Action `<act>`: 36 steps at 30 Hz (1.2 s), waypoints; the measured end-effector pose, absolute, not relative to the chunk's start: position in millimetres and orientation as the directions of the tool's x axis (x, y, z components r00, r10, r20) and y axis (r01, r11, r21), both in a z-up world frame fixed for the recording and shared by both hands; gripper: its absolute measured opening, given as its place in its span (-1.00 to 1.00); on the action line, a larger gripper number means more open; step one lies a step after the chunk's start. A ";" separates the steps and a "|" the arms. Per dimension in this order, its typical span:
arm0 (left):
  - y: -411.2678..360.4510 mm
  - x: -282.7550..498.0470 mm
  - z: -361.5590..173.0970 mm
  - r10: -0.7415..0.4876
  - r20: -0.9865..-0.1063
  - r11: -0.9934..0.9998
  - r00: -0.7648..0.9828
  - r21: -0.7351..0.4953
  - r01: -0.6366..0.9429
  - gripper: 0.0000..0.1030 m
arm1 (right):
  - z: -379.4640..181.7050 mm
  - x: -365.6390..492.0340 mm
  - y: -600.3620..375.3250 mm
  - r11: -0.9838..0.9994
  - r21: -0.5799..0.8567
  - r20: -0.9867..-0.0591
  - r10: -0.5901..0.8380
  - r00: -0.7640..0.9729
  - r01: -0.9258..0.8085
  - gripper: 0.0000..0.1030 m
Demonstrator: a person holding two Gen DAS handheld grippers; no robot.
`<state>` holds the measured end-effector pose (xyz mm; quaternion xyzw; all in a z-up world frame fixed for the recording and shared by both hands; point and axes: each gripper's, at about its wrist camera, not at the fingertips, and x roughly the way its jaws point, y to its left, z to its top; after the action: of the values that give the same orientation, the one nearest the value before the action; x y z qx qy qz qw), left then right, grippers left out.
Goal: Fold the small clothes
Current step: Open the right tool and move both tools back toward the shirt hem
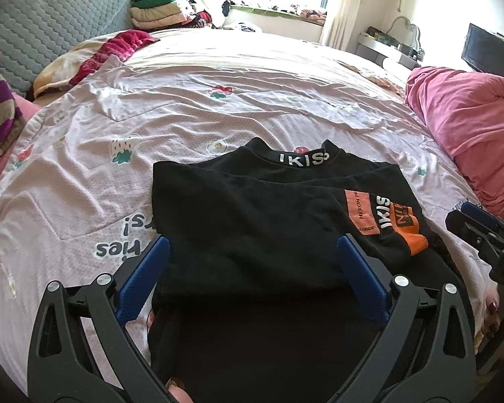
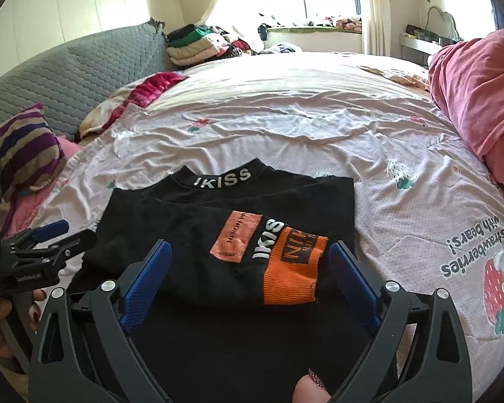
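I have both tools tipped downward over the near edge of the bed (image 1: 218,77), side by side. The left gripper (image 1: 252,245) has its blue-padded fingers (image 1: 144,268) spread wide apart with nothing clamped; they stand on either side of the left part of the folded black cotton top with the white-lettered collar (image 1: 252,208). The right gripper (image 2: 250,255) is equally wide, its fingers (image 2: 352,278) on either side of the orange-and-black printed sleeve cuff (image 2: 295,268), pads clear of the cloth. The top lies flat on the pink strawberry-print bedsheet (image 2: 285,127), close to the near edge, collar pointing toward the far edge.

From the left wrist I see the right gripper's side profile at the frame's right edge, plus a dark monitor (image 1: 490,53) beyond the bed's far right corner. From the right wrist I see my left hand (image 2: 3,315) around its handle, and the striped purple-and-tan cushion (image 2: 23,147) at the bed's left edge more fully. Both views show the crumpled pink blanket (image 1: 470,117) on the right edge.
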<state>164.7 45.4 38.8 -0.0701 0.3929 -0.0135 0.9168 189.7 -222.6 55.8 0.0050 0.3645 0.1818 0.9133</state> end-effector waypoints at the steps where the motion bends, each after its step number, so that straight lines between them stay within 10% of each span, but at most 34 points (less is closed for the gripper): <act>1: 45.1 161.6 39.8 -0.084 -0.716 0.989 0.693 -0.144 -0.029 0.81 | 57.2 187.3 -223.4 0.933 0.143 -0.660 0.339 0.671 -0.331 0.83; 36: 22.2 78.0 49.3 -0.039 -0.685 0.997 0.728 -0.074 -0.016 0.81 | 66.6 118.3 -262.8 0.933 0.109 -0.634 0.331 0.699 -0.343 0.83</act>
<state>78.0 22.2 49.3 -0.0376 0.3690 -0.0062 0.9286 118.3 -262.8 66.6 -0.0087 0.3421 0.1827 0.9217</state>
